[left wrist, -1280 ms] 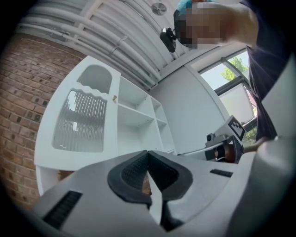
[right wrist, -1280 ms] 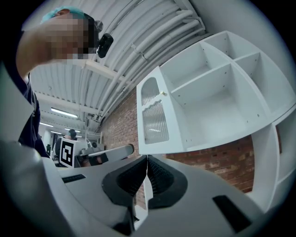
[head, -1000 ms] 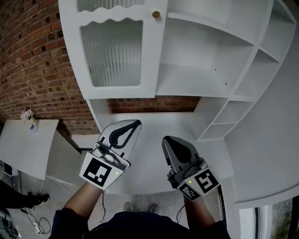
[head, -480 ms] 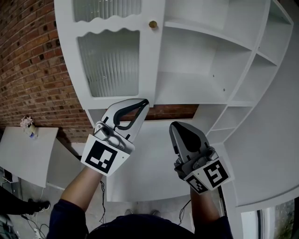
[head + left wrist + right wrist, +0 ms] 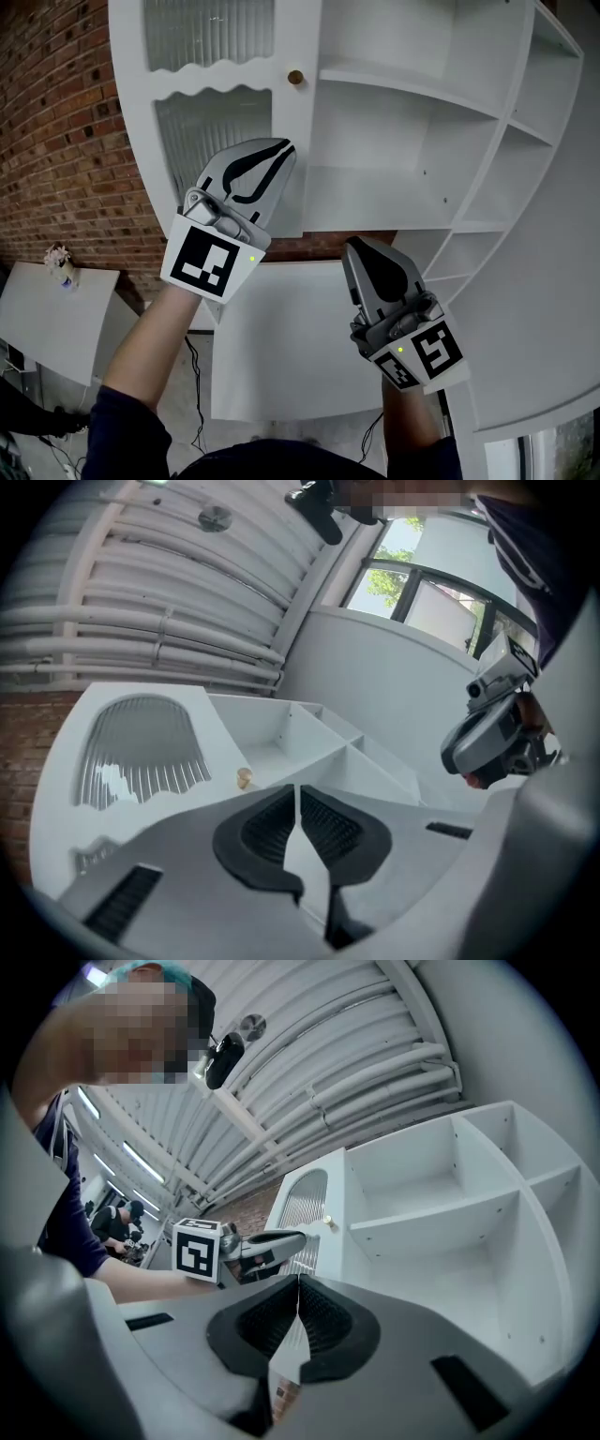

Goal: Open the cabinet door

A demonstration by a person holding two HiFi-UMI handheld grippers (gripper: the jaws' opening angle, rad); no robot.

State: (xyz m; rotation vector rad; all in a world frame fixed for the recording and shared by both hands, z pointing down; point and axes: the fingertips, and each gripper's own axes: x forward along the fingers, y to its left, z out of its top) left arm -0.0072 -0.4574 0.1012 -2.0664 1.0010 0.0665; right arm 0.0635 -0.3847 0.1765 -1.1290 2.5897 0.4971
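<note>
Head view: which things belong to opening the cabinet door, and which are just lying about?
Belongs to the job:
cabinet door
its round knob
left gripper and right gripper, both shut and empty

Just around:
open shelves
brick wall
side table with a small object on it

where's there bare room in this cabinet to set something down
The wide shelf right of the door is bare, as are the small side cubbies and the counter below. Tightest spot: in front of the door below the knob, where the shut left gripper hovers.
</note>
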